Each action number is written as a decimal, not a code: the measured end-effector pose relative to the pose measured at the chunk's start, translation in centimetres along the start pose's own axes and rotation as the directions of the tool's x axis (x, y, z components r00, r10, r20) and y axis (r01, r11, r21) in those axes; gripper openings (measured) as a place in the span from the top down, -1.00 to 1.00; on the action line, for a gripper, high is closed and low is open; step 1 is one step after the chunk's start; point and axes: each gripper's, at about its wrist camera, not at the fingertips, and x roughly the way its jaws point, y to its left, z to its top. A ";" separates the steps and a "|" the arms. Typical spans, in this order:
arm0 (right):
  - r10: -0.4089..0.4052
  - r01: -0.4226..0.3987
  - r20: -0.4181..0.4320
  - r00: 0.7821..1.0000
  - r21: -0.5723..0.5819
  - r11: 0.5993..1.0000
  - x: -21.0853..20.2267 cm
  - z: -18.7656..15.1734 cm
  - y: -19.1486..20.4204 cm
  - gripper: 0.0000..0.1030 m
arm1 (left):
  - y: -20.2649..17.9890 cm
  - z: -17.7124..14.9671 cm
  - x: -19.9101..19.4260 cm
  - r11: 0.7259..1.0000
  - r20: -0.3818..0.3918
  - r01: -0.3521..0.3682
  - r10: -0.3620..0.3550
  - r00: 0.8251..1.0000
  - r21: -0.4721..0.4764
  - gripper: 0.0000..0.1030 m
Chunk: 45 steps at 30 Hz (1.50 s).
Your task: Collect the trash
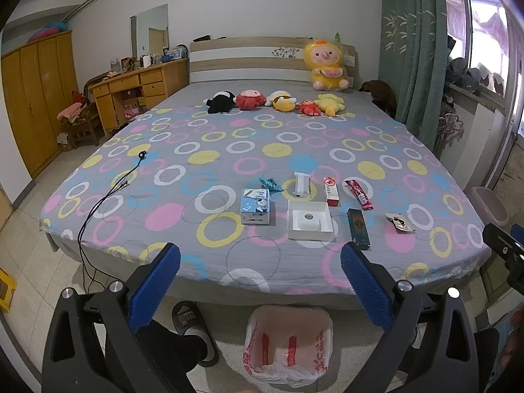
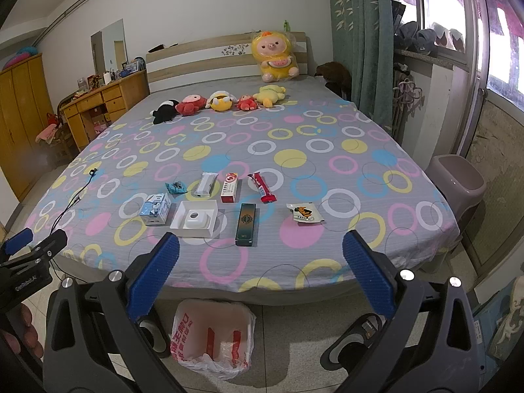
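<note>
Hand-held gripper (image 1: pixel 260 262) above scattered wrappers (image 1: pixel 357 194)

Six plush toys (image 1: pixel 284 100), eight pieces of trash (image 1: pixel 309 224), one lined bin (image 1: pixel 288 344), two slippers (image 2: pixel 355 344)

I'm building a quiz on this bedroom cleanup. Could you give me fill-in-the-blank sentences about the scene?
1. The open white square box lies on the ____.
2. The white plastic bag with red print stands on the ____.
3. Both tongs, left and right, are ____.

Missing words: bed; floor; open
</note>
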 end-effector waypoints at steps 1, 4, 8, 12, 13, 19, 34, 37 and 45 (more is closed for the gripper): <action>0.000 0.000 0.001 1.000 0.001 1.000 0.4 -0.1 0.0 -0.90 | 0.0 0.0 0.0 1.000 0.000 -0.001 0.001 1.000 0.002 -0.87; -0.002 0.002 0.003 1.000 0.001 1.000 0.2 -0.2 0.2 -0.90 | 0.0 0.0 0.0 1.000 0.000 0.000 0.000 1.000 0.000 -0.87; -0.003 0.003 0.004 1.000 0.000 1.000 0.1 -0.1 0.2 -0.90 | 0.0 0.0 0.0 1.000 0.002 0.000 0.000 1.000 0.001 -0.87; -0.002 0.002 0.003 1.000 0.002 1.000 0.1 -0.1 0.1 -0.90 | 0.0 0.0 0.0 1.000 0.001 0.000 0.000 1.000 0.002 -0.87; -0.002 0.002 0.004 1.000 0.002 1.000 0.1 -0.2 0.1 -0.90 | 0.0 0.0 0.0 1.000 0.003 -0.001 0.001 1.000 0.001 -0.87; -0.002 0.002 0.003 1.000 0.002 1.000 0.1 -0.2 0.1 -0.90 | 0.0 0.0 0.0 1.000 0.004 -0.002 0.002 1.000 0.001 -0.87; -0.002 0.002 0.002 1.000 0.003 1.000 0.3 -0.3 0.1 -0.90 | 0.0 0.0 -0.1 1.000 0.004 -0.002 0.002 1.000 0.003 -0.87; -0.001 0.001 0.000 1.000 0.001 1.000 0.3 -0.4 0.1 -0.90 | 0.0 0.0 -0.1 1.000 0.004 -0.001 0.001 1.000 0.002 -0.87; -0.001 0.001 0.003 1.000 0.001 1.000 0.5 -0.9 0.1 -0.90 | -0.1 0.0 0.0 1.000 0.004 -0.002 0.002 1.000 0.002 -0.87</action>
